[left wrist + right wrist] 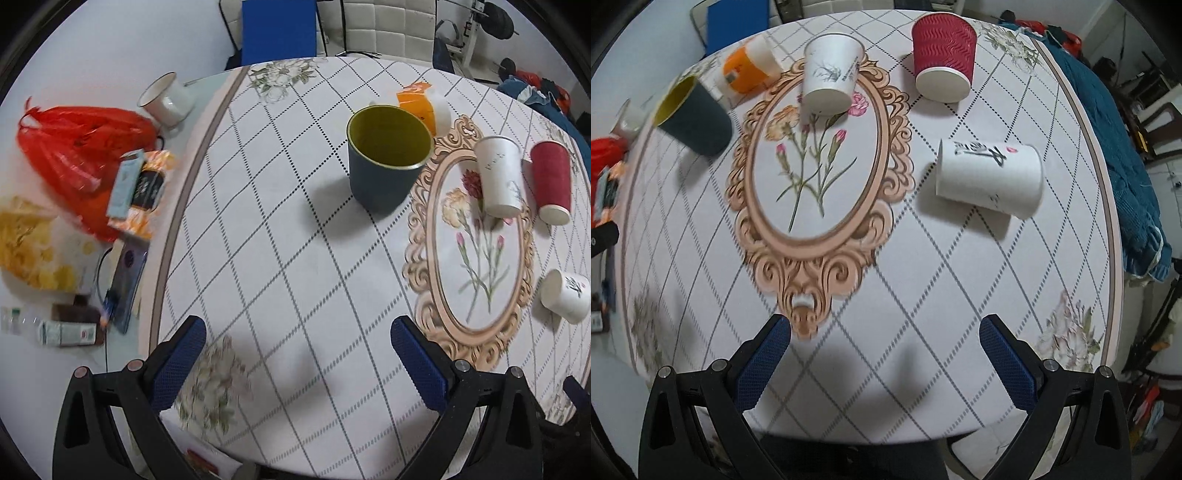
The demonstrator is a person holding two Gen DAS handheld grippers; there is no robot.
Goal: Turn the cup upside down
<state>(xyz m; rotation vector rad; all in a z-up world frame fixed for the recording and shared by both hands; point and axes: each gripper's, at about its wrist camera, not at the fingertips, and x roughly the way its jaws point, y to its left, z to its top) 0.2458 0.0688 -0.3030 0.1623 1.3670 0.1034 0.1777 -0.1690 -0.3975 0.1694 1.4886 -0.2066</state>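
Left fingers (298, 328) wide, empty | right fingers (885, 326) same | dark mug (388, 158) upright, empty

A patterned tablecloth (923, 295) with a grid of dotted lines and an ornate oval flower frame (812, 162) covers the desk. On the bare strip at its left edge lie a red plastic bag (74, 147), a white enamel mug (166, 98), a yellowish snack packet (33, 251), a dark phone-like slab (127, 280) and small boxes (138, 188), crowded together. Beyond the far edge stand a blue panel (279, 31) and a cream quilted chair back (388, 27), with a teal knitted cloth (1123, 166) heaped at the right.
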